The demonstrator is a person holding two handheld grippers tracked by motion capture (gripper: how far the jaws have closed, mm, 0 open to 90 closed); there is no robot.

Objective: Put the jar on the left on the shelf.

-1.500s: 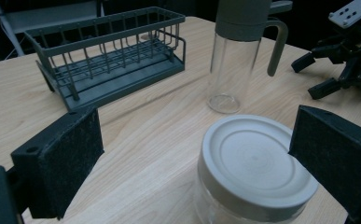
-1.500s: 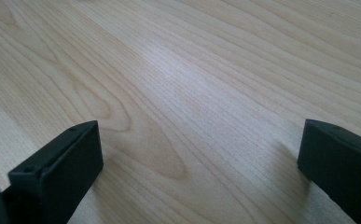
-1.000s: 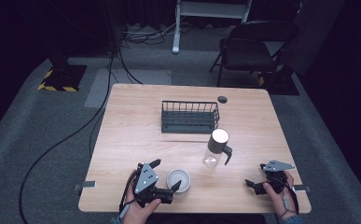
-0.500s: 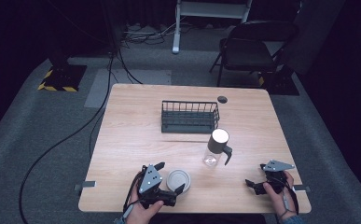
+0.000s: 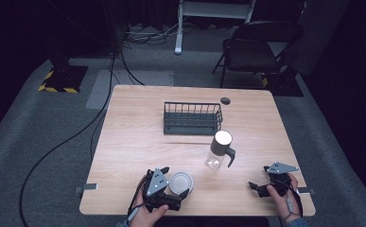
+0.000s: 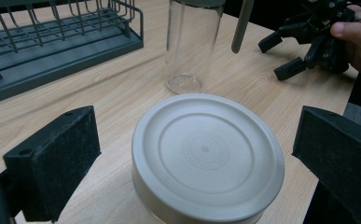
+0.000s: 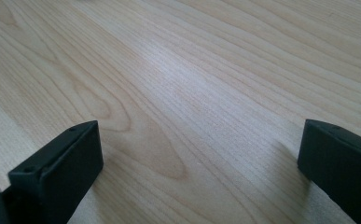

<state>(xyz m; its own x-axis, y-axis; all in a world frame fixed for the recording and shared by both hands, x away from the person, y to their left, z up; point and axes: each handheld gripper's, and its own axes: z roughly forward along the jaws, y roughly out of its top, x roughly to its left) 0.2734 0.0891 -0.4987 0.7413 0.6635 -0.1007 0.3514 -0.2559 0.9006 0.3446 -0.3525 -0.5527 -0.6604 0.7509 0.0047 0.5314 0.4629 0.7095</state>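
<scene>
My left gripper [image 6: 197, 154] jaws apart, white lidded jar [image 6: 206, 156] between them, untouched. My right gripper [image 7: 199, 172] apart over bare table [image 7: 206, 84].

No legible text, brand, number or label appears in any view. The pale lid [image 6: 207, 155] of the round container between the jaws of the left hand-held gripper [image 6: 192, 154] carries a small embossed ring of marks at its centre — too faint and too small to read. On the floor beyond the surface [image 5: 138, 137], a black base [image 5: 60, 78] shows a yellow-and-black hazard stripe along its edge — a warning marking without words.
</scene>
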